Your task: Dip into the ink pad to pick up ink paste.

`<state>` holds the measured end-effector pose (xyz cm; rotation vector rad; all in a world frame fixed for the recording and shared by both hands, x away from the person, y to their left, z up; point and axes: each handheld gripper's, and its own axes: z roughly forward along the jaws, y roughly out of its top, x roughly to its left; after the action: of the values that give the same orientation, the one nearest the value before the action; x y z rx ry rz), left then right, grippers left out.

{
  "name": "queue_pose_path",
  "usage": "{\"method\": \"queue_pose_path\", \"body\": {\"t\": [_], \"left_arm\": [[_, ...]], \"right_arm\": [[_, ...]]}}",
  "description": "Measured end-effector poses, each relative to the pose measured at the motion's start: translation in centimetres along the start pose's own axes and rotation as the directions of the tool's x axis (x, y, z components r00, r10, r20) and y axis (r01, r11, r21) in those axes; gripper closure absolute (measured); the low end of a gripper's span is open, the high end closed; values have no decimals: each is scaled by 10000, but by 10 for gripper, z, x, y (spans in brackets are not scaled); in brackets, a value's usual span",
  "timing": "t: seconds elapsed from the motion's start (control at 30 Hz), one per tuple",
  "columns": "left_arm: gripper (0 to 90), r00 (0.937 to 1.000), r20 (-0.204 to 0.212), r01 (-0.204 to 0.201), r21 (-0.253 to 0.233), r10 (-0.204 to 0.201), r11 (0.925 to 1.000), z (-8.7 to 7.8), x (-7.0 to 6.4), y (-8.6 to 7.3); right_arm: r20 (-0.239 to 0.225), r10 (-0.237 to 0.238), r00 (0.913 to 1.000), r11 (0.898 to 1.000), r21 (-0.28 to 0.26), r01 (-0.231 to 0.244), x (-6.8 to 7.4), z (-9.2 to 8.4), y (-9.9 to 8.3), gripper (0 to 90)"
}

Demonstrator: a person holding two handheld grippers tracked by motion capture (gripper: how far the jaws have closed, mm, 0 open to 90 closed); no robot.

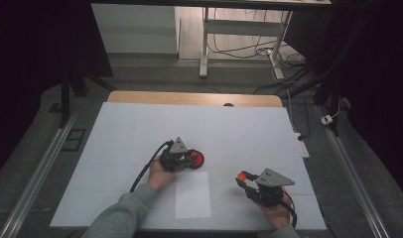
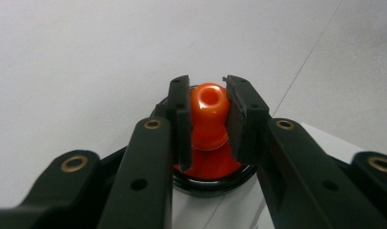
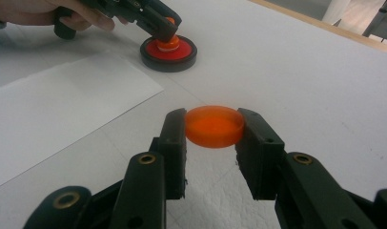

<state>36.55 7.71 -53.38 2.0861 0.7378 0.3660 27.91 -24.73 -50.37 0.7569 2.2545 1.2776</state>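
Here's the orange cap (image 3: pixel 214 125), a flat round disc, pinched edge to edge between the pads of the right tongs (image 3: pixel 214 143) and, by the look of it, held just clear of the tabletop (image 1: pixel 140 134), flat faces up and down. In the high view that same cap (image 1: pixel 242 175) sits at the tip of the right tongs (image 1: pixel 244 179), low and right of centre.

Over to the partner piece: the red-and-black round base (image 3: pixel 168 53) rests on the tabletop, with an orange knob (image 2: pixel 208 109) standing straight up from its middle, hollow at the top. The left tongs (image 2: pixel 208 119) are clamped on that knob from both sides, holding the base steady. From above, the base (image 1: pixel 195 159) sits just right of the left tongs (image 1: pixel 187 159), near the middle of the white surface.

Now the relation that matters: from the right tongs the base lies ahead and off to the left, well apart, with bare surface between. The cap lies flat and the knob points up, so I'd judge the cap goes over it level. The right hand (image 1: pixel 276 213) would have to carry it; the left hand (image 1: pixel 160 174) is busy bracing.

A white sheet of paper (image 1: pixel 193 194) lies between the two hands, touched by neither.
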Motion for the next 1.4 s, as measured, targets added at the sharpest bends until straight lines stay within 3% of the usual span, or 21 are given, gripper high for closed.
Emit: {"method": "queue_pose_path", "body": {"t": [0.4, 0.7, 0.8, 0.93, 1.2, 1.4], "left_arm": [[730, 9998, -118, -139, -221, 137, 9997, 0, -2, -3], [729, 9999, -82, -83, -97, 82, 9999, -1, -1, 0], [729, 9999, 55, 105, -707, -102, 9974, -7, -1, 5], [729, 9985, 316, 472, -1027, -442, 9936, -17, 1, 11], [729, 9953, 584, 813, -827, -766, 9933, -15, 3, 11], [728, 9958, 552, 756, -396, -734, 9963, -7, 2, 9]], "right_arm": [[31, -28, 10000, 10000, 26, 28, 0, -1, 0, 640], [12, -23, 10000, 10000, 3, 23, 0, -1, 1, 640], [-18, -13, 10000, 10000, -29, 13, 0, -1, 1, 640], [-14, 11, 10000, 10000, -23, -11, 0, 0, 1, 640], [-1, -24, 10000, 10000, -30, 24, 0, -1, 1, 640], [-4, -3, 10000, 10000, -31, 3, 0, -1, 1, 640]]}}
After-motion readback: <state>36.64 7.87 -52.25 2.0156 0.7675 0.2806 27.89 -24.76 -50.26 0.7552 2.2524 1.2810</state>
